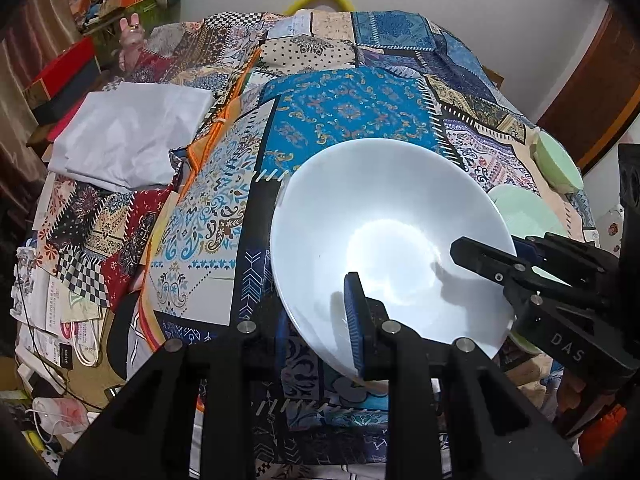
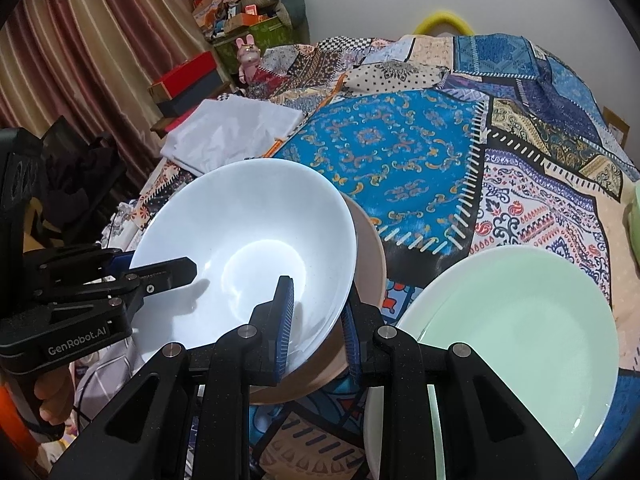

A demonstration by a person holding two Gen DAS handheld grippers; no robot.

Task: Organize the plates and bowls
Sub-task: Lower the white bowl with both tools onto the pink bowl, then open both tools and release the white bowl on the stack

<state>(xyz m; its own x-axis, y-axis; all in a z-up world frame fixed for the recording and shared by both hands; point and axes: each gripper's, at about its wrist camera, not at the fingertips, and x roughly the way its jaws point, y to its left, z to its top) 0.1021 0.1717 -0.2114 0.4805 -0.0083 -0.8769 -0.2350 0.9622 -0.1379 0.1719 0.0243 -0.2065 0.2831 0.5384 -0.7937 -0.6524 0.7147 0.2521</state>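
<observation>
1. Left wrist view: the left claw (image 1: pixel 320 336) pinches the near rim of a white bowl (image 1: pixel 384 224), one ribbed blue pad (image 1: pixel 354 320) inside the glossy wall and the other under it, so the bowl hangs tilted over the patchwork cloth (image 1: pixel 348 108).
2. Across the same bowl the right claw (image 1: pixel 486 258) bites the rim from the right, a black finger lying inside on the smooth glaze.
3. Right wrist view: the right claw (image 2: pixel 318 316) is narrow, clamped on the white bowl (image 2: pixel 244 240) together with a tan bowl (image 2: pixel 370 248) nested beneath it; one blue pad sits inside the white wall, the other outside the tan one.
4. Here the left claw (image 2: pixel 160 276), matte black plastic with steel pins, grips the bowl's left rim.
5. Both bowls are round and deep; the white one is shiny with a bright glare at its bottom, the tan one duller.
6. Right of them lies a pale green plate (image 2: pixel 516 336), wide, shallow and glossy, resting on the cloth just beside the right claw's arm.
7. At the surface's right edge in the left wrist view, another green dish (image 1: pixel 558 162) stands tilted near the green plate (image 1: pixel 524 212).
8. The cloth is printed in blue, red and cream squares; a crumpled white sheet (image 1: pixel 128 136) lies on its far left side.
</observation>
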